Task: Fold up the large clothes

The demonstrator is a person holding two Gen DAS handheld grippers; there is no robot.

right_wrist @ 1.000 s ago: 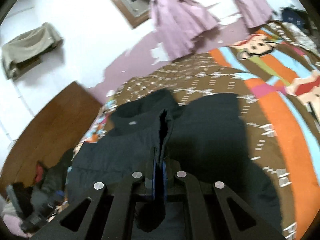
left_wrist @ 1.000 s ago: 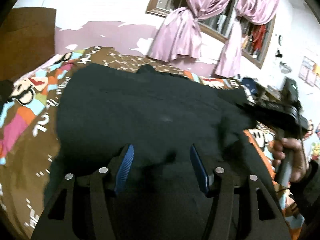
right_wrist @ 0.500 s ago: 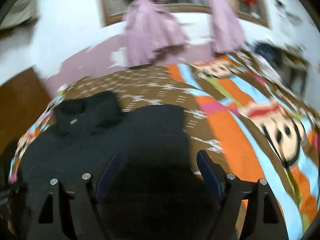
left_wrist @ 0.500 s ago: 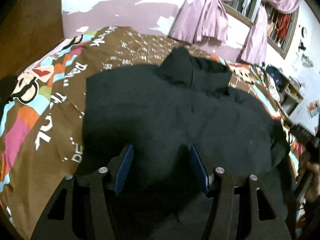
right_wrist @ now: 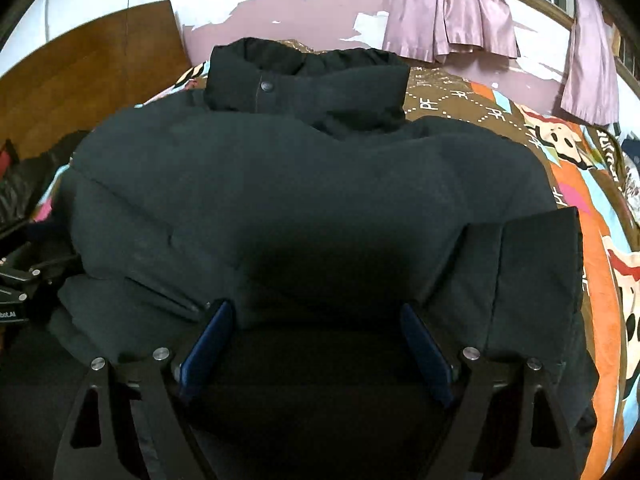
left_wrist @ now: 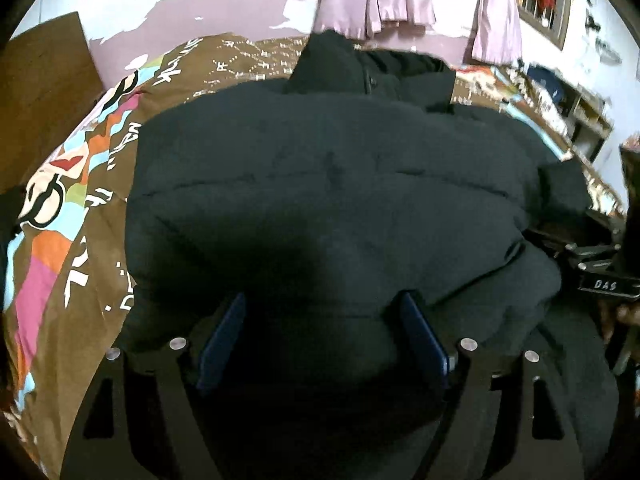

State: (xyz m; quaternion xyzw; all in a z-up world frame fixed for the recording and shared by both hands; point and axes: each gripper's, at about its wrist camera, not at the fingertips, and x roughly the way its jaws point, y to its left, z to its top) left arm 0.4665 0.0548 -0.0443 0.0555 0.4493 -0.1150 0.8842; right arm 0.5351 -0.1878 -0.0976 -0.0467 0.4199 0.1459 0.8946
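Bed w/ a brown cartoon-print cover (left_wrist: 80, 264) fills the rm, wooden headboard (right_wrist: 80, 80) far left, pink curtains (right_wrist: 452, 20) on the far wall. Big black puffer jacket (left_wrist: 328, 184) lies spread on the bed, collar (right_wrist: 304, 80) at the far end, snap button (right_wrist: 267, 87) showing, one sleeve folded in near right. Left gripper (left_wrist: 322, 334) is over the near hem, jaws opening, fabric bulging btwn them but not pinched. Right gripper (right_wrist: 316, 338) same: jaws opening wide over the jacket, nothing clamped.
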